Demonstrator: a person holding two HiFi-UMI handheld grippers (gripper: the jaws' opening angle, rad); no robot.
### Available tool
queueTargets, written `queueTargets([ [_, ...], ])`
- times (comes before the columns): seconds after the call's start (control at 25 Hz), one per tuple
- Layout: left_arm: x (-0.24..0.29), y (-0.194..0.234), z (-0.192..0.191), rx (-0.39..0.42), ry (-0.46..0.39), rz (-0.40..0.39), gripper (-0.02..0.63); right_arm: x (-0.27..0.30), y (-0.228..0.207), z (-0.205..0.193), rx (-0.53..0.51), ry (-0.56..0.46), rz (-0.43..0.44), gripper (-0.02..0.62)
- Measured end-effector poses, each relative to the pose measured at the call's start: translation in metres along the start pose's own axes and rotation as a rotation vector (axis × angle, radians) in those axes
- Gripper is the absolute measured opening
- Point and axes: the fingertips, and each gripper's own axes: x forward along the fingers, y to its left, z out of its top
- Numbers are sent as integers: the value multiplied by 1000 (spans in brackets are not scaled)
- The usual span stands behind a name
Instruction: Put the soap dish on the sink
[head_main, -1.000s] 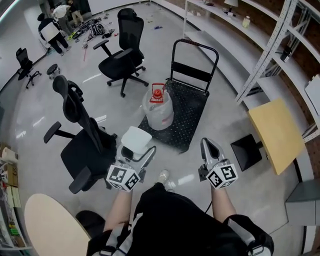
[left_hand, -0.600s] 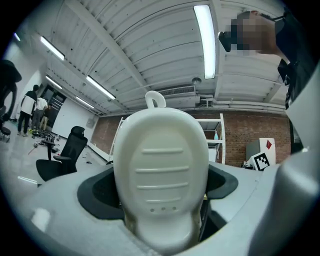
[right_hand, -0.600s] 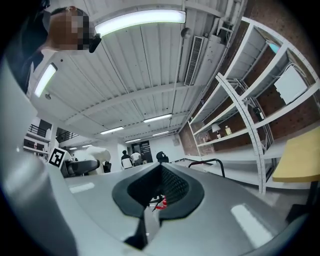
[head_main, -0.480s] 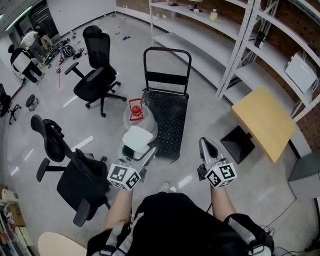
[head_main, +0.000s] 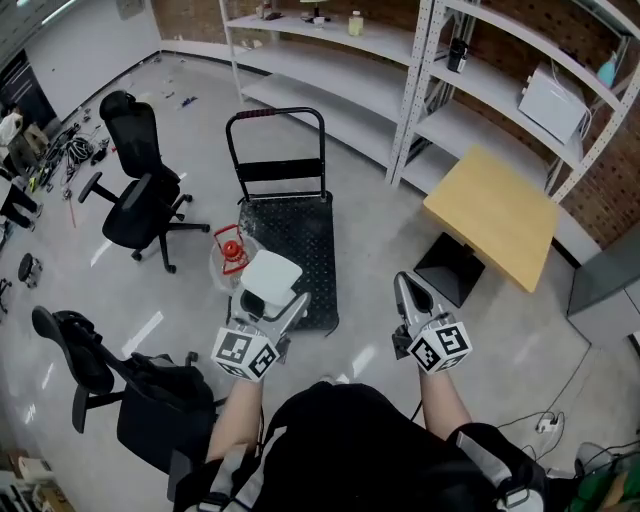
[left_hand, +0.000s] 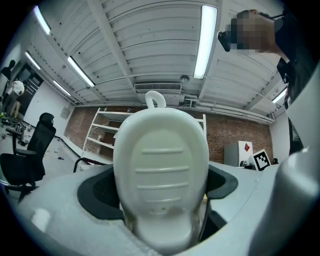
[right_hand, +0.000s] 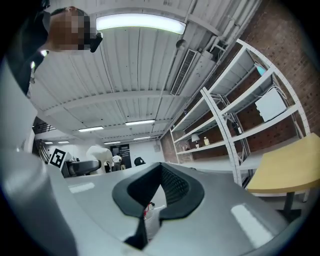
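The white oval plastic soap dish (left_hand: 161, 165) sits clamped upright in the left gripper's (head_main: 272, 318) jaws, above the black platform trolley's (head_main: 290, 225) near edge, while the right gripper (head_main: 410, 295), clenched empty, hangs over bare grey floor (head_main: 360, 260) beside the yellow square table (head_main: 490, 215).

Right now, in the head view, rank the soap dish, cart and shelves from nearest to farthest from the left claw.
1. Soap dish, held in the left claw.
2. Cart, on the floor just ahead.
3. Shelves, along the far wall.
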Motion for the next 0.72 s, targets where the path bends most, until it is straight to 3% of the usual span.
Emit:
queueTargets([
  [0.32, 41, -6, -16, -29, 34, -151, 466, -17, -20, 5, -21, -31, -144, 6],
  [0.72, 100, -47, -32, -58, 63, -317, 466, -67, -64, 19, -43, -73, -334, 6],
])
